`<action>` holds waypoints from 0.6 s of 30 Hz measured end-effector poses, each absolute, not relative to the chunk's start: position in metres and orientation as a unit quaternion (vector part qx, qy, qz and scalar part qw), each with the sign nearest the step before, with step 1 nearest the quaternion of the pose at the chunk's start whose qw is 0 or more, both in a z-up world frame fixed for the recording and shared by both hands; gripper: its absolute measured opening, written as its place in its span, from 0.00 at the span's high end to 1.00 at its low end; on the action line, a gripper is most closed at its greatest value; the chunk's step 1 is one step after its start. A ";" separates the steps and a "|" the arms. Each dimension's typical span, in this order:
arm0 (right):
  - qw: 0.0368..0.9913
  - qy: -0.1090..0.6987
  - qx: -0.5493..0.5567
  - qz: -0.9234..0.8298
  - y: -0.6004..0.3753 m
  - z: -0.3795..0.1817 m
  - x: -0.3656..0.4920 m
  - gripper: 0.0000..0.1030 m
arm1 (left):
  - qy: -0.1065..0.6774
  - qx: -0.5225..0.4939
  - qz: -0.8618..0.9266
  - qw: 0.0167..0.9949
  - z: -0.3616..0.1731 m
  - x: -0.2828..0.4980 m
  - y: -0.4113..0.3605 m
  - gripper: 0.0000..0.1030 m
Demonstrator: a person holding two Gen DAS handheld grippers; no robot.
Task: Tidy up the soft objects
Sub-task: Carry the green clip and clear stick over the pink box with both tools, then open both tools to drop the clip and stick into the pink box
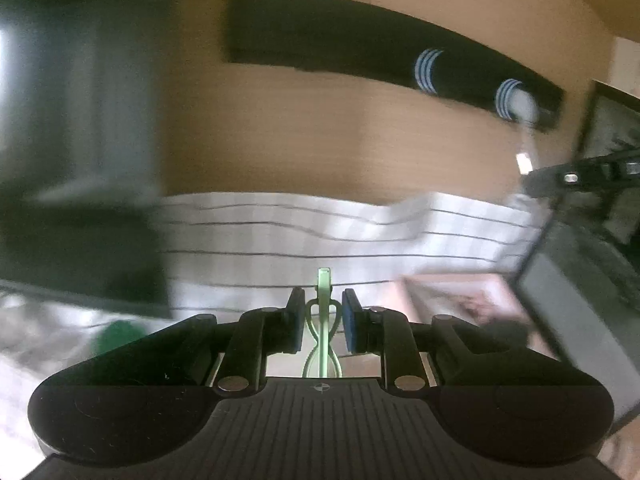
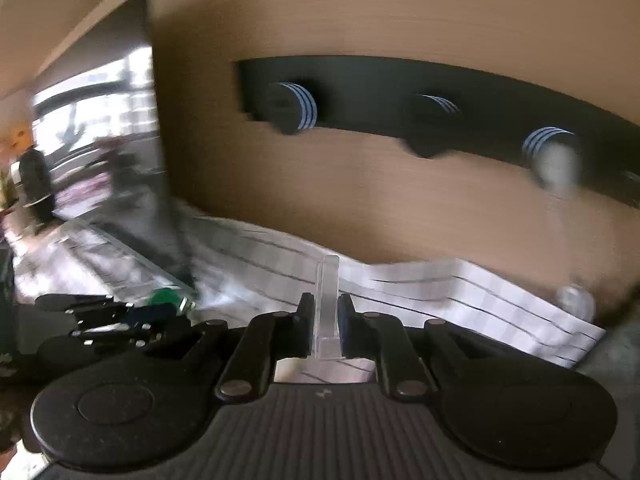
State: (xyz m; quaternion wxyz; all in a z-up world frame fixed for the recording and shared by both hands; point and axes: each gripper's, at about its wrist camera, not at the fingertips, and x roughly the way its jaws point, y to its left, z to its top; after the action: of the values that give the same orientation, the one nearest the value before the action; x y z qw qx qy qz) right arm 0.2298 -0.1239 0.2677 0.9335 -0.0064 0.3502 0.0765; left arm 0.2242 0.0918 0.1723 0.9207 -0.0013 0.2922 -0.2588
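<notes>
Item: white cloth with thin dark stripes (image 1: 320,236), lying rumpled at the foot of the wood-panel wall (image 1: 320,140); judged light, limp and non-fragile, best pinched at an edge or corner. Left claw (image 1: 322,312) grips a green clip (image 1: 323,320); right claw (image 2: 326,316) grips a clear clip (image 2: 328,304). Containers: none legible through the blur.

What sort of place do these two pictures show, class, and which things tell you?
Probably a home bedroom or hallway: a black wall-mounted peg rack on a wood-panelled wall, a mirror, and a white striped cloth laid below.
</notes>
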 end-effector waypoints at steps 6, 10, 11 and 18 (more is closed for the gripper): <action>0.933 0.358 0.034 0.021 -0.182 0.257 0.221 0.88 | 0.298 0.018 -0.344 0.890 0.170 0.227 0.013 0.78; 0.925 0.372 0.081 0.002 -0.206 0.237 0.224 0.88 | 0.318 0.018 -0.392 0.863 0.150 0.234 -0.032 0.78; 0.922 0.376 0.093 -0.002 -0.211 0.230 0.226 0.88 | 0.322 0.010 -0.406 0.855 0.143 0.237 -0.041 0.78; 0.909 0.391 0.137 -0.032 -0.235 0.191 0.231 0.88 | 0.390 0.043 -0.406 0.825 0.088 0.256 -0.088 0.77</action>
State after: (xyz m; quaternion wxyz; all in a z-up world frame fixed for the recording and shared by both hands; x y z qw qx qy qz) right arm 0.2315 -0.2349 0.1906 0.9095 0.1372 0.3912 -0.0315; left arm 0.2564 -0.0881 0.0877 0.8253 0.0427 0.3902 -0.4060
